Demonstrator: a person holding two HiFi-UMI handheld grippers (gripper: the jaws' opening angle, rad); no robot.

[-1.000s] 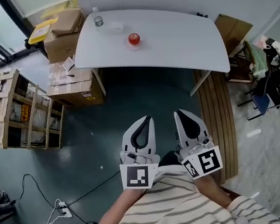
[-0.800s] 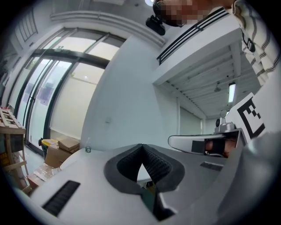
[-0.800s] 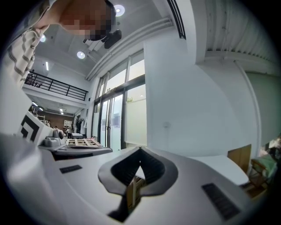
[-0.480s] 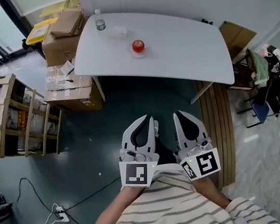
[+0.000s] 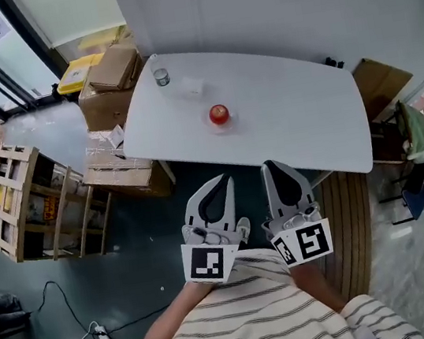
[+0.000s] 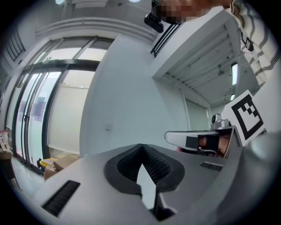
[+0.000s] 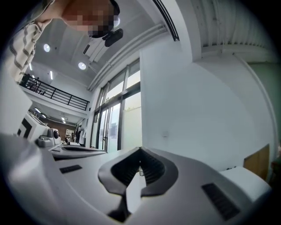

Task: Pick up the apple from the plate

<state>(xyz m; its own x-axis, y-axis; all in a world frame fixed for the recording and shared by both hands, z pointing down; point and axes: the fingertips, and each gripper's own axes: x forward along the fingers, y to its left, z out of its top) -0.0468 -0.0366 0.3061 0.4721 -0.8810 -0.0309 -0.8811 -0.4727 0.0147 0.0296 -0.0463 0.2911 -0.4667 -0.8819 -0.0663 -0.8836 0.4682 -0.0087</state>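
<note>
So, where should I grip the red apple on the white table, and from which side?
Probably take the apple across its widest middle, coming level from the table near edge. It is round, so the flanks give the best hold, and nothing stands close beside it. The left gripper and right gripper are shut: open one first.

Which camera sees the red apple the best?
The head view: it shows the small round red apple whole, from above, on the white table. The left gripper view and right gripper view look past their own jaws at the wall; no apple can be made out there.
</note>
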